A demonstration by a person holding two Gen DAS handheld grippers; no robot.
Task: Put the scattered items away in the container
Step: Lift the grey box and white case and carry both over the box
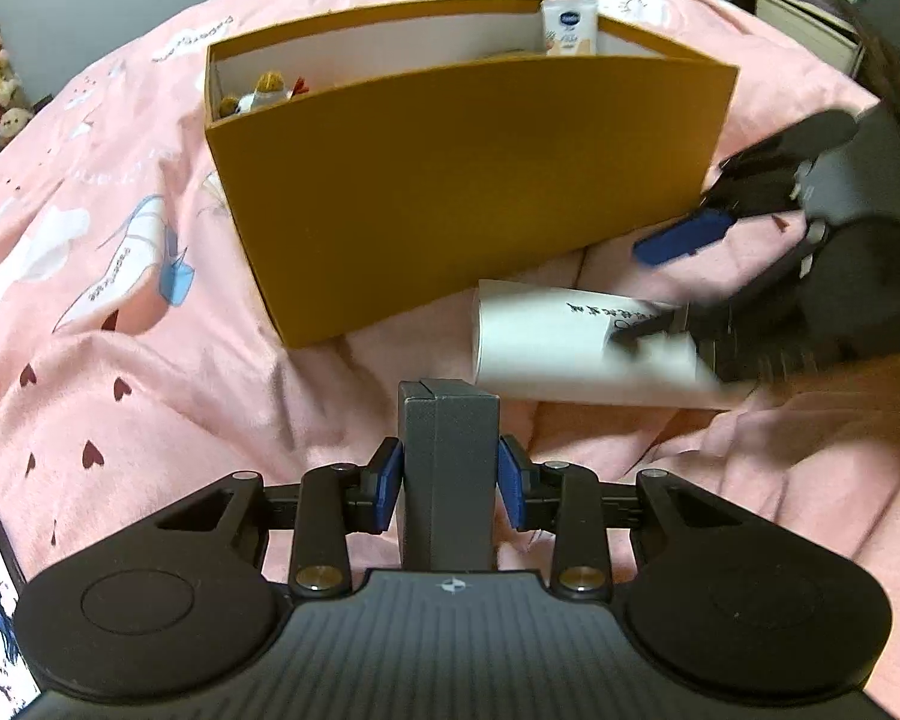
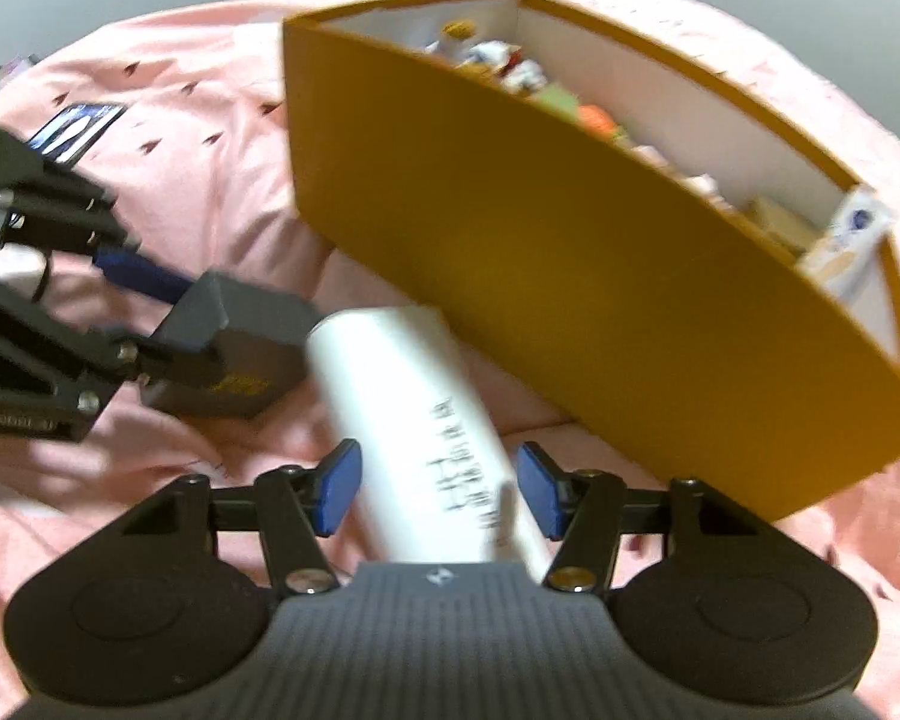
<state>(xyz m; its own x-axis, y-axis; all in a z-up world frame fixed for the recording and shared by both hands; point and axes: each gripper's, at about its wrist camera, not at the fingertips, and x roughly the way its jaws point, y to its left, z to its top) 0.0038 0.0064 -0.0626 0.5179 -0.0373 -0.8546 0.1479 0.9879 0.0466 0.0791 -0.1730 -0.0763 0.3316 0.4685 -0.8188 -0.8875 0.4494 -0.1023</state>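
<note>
Grey box is pinched upright between the blue pads of the left gripper, which is tilted steeply down over the pink bedspread, with the orange container ahead of it and open cloth left between the two. White cylinder is lain lengthwise between the fingers of the right gripper, whose jaws are partly spread, a gap being seen at each pad, though blur prevents certainty; the container's near wall is found just ahead and to the right of that gripper, touching or nearly touching the cylinder's far end.
</note>
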